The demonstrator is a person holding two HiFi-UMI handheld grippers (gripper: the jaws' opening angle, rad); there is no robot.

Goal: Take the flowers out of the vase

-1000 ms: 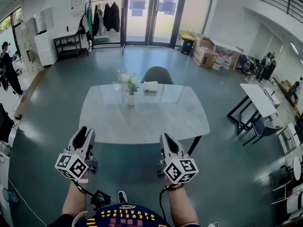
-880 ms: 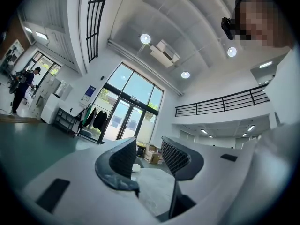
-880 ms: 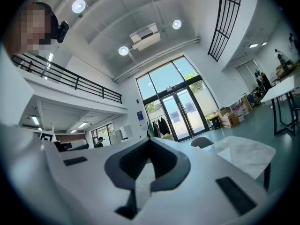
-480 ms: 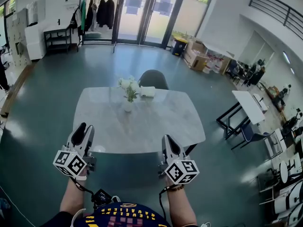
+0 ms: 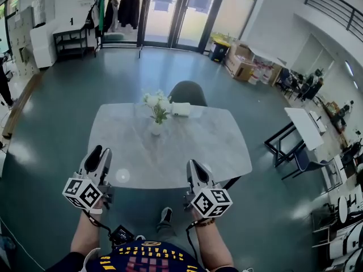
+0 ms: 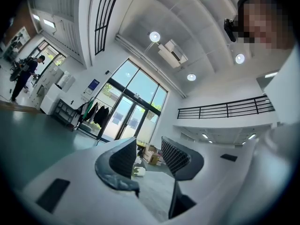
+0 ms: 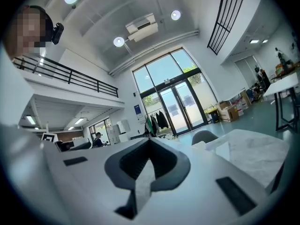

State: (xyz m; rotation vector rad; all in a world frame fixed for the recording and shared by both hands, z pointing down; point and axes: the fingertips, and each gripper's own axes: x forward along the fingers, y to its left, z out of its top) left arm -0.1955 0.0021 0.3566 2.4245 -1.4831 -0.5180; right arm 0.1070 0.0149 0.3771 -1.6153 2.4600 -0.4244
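Note:
White flowers (image 5: 157,102) stand upright in a small white vase (image 5: 156,128) on the far half of a pale marble table (image 5: 215,146). Both grippers hover at the table's near edge, well short of the vase. My left gripper (image 5: 97,154) is open, with a clear gap between its dark pads (image 6: 123,159) and nothing in them. My right gripper (image 5: 193,166) is shut and empty, its pads meeting in the right gripper view (image 7: 150,142). Far off between the left jaws shows a small white and green shape (image 6: 138,171), too small to name.
A white tissue box (image 5: 181,109) lies on the table just right of the vase. A dark chair (image 5: 189,91) stands behind the table. Another table (image 5: 306,128) and chairs are at the right; a coat rack (image 5: 119,10) stands by the glass doors.
The table has come closer. Both grippers have moved forward: their tips were short of the near edge and now reach over it. The jaws look the same.

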